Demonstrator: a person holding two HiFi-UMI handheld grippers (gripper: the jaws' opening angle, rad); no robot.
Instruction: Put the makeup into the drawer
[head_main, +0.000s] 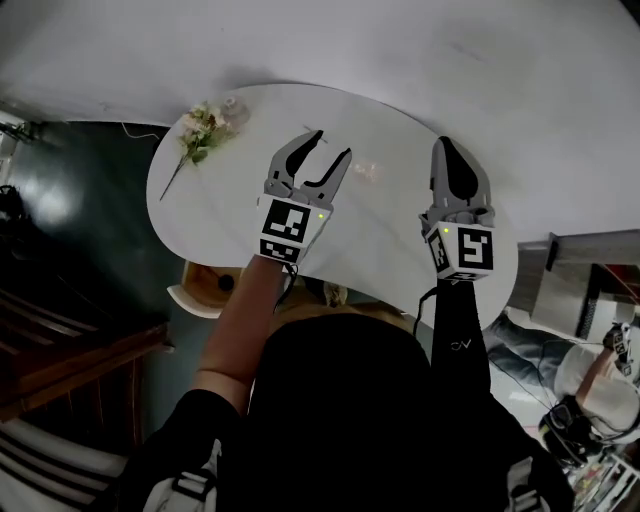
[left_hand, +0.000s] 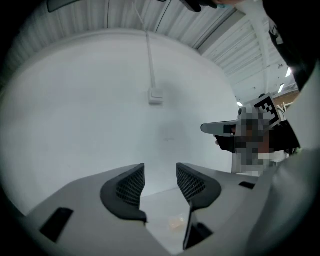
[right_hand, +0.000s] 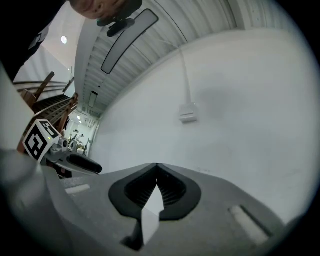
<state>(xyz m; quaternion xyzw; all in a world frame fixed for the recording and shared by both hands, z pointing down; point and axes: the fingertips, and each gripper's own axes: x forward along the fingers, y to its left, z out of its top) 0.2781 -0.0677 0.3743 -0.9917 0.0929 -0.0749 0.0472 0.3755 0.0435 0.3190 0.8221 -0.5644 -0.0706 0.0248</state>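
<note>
Up close, the left gripper (head_main: 332, 145) has smooth grey plastic arms ending in dark curved jaws whose inner faces are ribbed in a fine grid. Those jaws stand wide apart with nothing between them. The right gripper (head_main: 444, 145) is of the same make, and its own view shows its dark ribbed jaws brought together until the tips meet, holding nothing. Each carries a white cube printed with black square markers, the left one (head_main: 290, 228) and the right one (head_main: 463, 248).

Both hover over a glossy white table (head_main: 240, 185) with a rounded, bean-like outline, set against a plain matt white wall (head_main: 400, 50). The small pale item (head_main: 365, 172), pinkish and slightly translucent, lies on the tabletop between the two grippers, just right of the left jaws. In the left gripper view it sits on the table low in the gap between the jaws, touched by neither. It is too small to tell what kind of makeup it is.

A loose spray of pale flowers (head_main: 205, 128) with green stems lies at the table's left end, well apart from the grippers. Below the table's near left edge sits what looks like an open drawer (head_main: 200, 290), with a cream curved rim and a tan inside. A white wall plate (left_hand: 156, 96) with a thin cable running up from it sits on the wall ahead. Dark wooden stairs (head_main: 70, 340) show at the lower left, and the person's black sleeves fill the foreground.
</note>
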